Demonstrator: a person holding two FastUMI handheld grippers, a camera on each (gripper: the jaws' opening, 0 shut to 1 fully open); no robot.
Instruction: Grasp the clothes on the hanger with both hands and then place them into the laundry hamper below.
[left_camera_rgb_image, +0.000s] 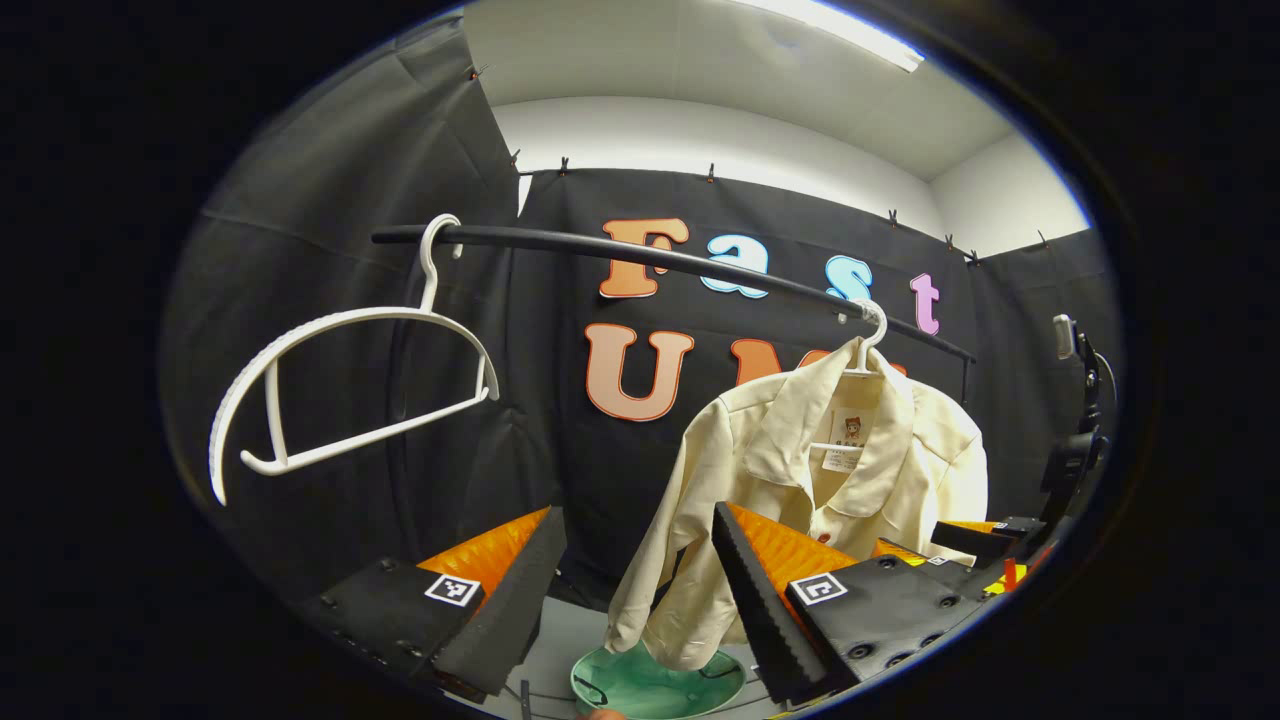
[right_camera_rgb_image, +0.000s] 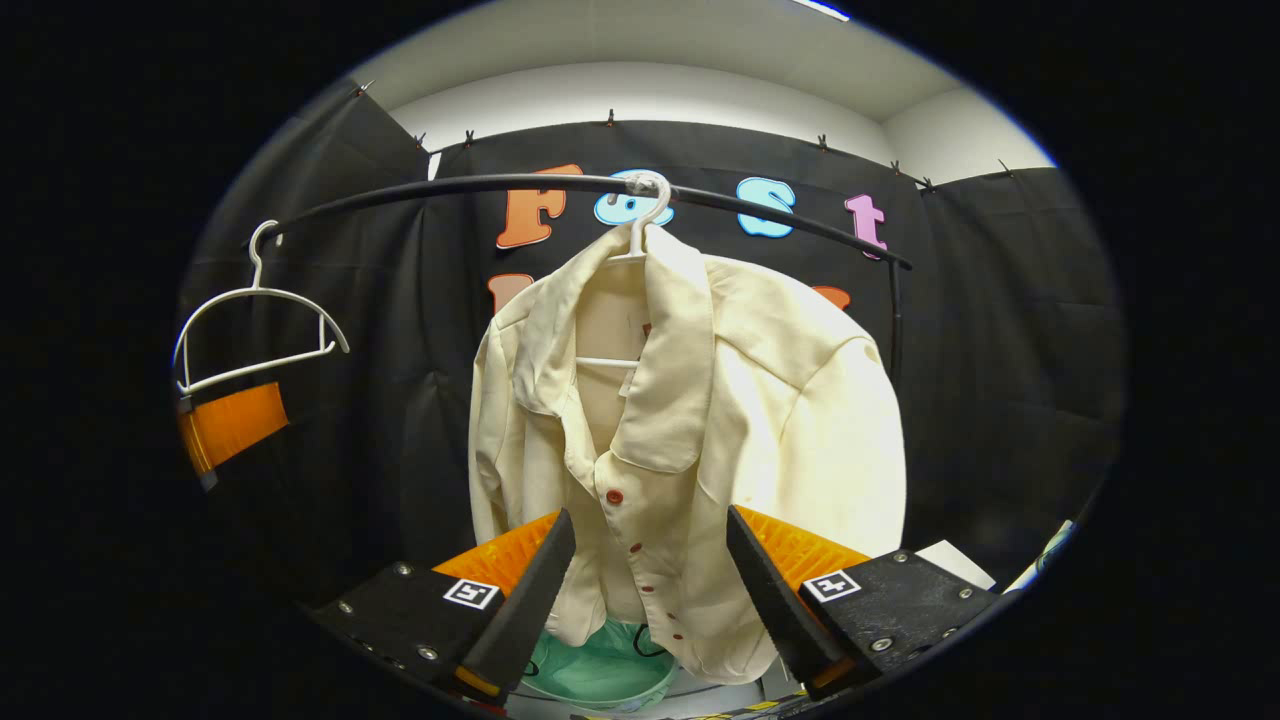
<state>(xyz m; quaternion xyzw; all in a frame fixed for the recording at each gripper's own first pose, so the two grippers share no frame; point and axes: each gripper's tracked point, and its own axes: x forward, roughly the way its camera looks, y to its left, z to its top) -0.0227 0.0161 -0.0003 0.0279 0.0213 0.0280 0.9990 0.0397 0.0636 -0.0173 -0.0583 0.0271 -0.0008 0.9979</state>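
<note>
Nothing is done yet: the cream shirt (right_camera_rgb_image: 690, 430) hangs on its hanger (right_camera_rgb_image: 645, 215) over the green hamper (right_camera_rgb_image: 600, 670), and my left gripper (left_camera_rgb_image: 640, 600) and right gripper (right_camera_rgb_image: 650, 590) are both released, grasping nothing.

Two hangers (right_camera_rgb_image: 255, 320) (one bare), one shirt (right_camera_rgb_image: 690, 440), one hamper (right_camera_rgb_image: 600, 675).

right gripper (right_camera_rgb_image: 640, 590) jaws apart | cream shirt (right_camera_rgb_image: 680, 420) on hanger (buttoned) | green hamper (right_camera_rgb_image: 600, 675) below
</note>
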